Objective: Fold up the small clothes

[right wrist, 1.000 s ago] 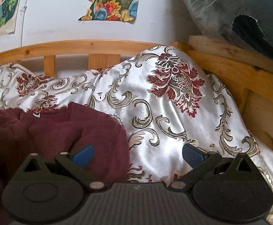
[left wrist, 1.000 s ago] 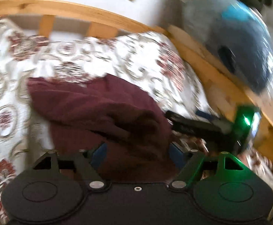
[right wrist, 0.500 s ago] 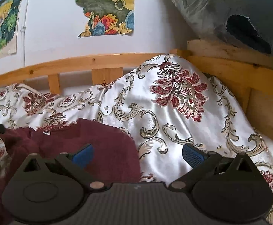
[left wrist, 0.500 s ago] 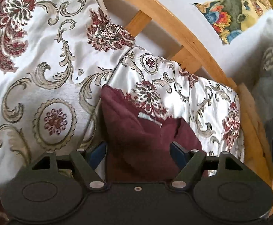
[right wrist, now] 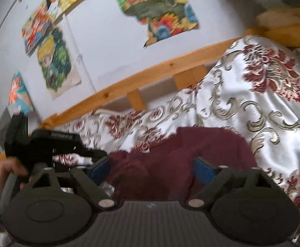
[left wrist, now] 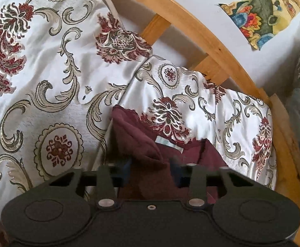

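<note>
1. The garment [left wrist: 141,144], a dark red knitted piece, lay on the bed [left wrist: 36,94], on its patterned white cover, near the wooden rail [left wrist: 191,28] at the far edge.
2. In the left wrist view, the left claw [left wrist: 151,169] pointed down at the garment. Its jaws had just been closing, and a raised fold of the red fabric stood between them.
3. The two blue pads [left wrist: 175,171] were blurred here. They seemed to press the fold from both sides, so I read the left claw as gripping the garment.
4. A pale label [left wrist: 168,143] showed on the garment just beyond the left claw, at the neck edge.
5. Part of the cover lay over the far side of the garment, toward the rail.
6. In the right wrist view, the right claw [right wrist: 153,169] was low over the same garment [right wrist: 170,160]. Its jaws had also just been closing, but they stood wide.
7. The red fabric filled the space between the right pads [right wrist: 202,169]. I could not see the pads pressing it, so this claw was open around the garment.
8. The left claw [right wrist: 97,154] appeared there too, at the left end of the garment, and a hand [right wrist: 4,175] held its handle.
9. Coloured posters [right wrist: 156,10] hung on the white wall [right wrist: 108,47] behind the rail. This view was blurred.
</note>
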`<state>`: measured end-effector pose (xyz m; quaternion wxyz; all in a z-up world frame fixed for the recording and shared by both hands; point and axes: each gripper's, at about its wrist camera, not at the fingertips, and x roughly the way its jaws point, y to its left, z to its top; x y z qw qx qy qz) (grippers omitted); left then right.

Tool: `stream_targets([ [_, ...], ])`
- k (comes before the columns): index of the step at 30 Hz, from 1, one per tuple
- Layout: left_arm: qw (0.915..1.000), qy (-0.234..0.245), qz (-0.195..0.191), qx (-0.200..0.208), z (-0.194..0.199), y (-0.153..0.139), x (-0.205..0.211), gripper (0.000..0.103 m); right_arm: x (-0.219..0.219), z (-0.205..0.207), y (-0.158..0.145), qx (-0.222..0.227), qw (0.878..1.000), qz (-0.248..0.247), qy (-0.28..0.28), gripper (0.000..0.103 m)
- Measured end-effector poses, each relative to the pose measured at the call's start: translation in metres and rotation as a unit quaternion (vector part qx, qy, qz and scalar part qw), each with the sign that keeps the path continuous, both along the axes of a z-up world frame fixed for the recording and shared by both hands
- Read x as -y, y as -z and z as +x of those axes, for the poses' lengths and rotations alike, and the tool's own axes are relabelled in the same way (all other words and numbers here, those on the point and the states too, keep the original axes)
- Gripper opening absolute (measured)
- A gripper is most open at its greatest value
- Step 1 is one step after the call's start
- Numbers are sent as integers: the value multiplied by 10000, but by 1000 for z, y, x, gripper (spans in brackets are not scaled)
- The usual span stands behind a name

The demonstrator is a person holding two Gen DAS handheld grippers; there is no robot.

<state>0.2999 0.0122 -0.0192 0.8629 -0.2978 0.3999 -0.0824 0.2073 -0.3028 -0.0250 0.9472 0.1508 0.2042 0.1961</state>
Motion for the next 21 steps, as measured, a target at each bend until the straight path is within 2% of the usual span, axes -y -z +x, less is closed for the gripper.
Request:
stream_targets([
  [1, 10000, 0, -1, 4, 2, 1, 0, 22, -3, 0, 1, -14, 10000, -60, -25, 76],
  [2, 10000, 18, 20, 8, 4, 1, 0, 14, -5, 1, 1, -34, 9999, -95, -43, 66],
  [3, 10000, 51, 48, 38, 6, 0, 1, 11, -6, 1, 2, -90, 9998, -127, -114, 54],
  [4, 9999, 72, 72, 85, 7, 0, 3, 10, -7, 1, 3, -120, 9997, -147, -128, 48],
  [6, 9995, 182, 139, 218, 10, -3, 8, 8, -7, 2, 3, -172, 9996, -147, -152, 28],
  [9, 9976, 416, 340, 427, 15, -11, 21, 7, -5, 2, 3, -256, 9994, -157, -173, 18],
  [12, 9947, 655, 466, 637, 21, -22, 36, 6, -5, 1, 1, -329, 9988, -326, -149, 14],
  [18, 9846, 1238, 578, 1093, 37, -47, 78, 6, 8, -6, -9, -748, 9949, -660, -146, 13],
  [21, 9787, 1553, 751, 1112, 44, -48, 101, 6, 17, -6, -12, -860, 9940, -661, -159, 13],
])
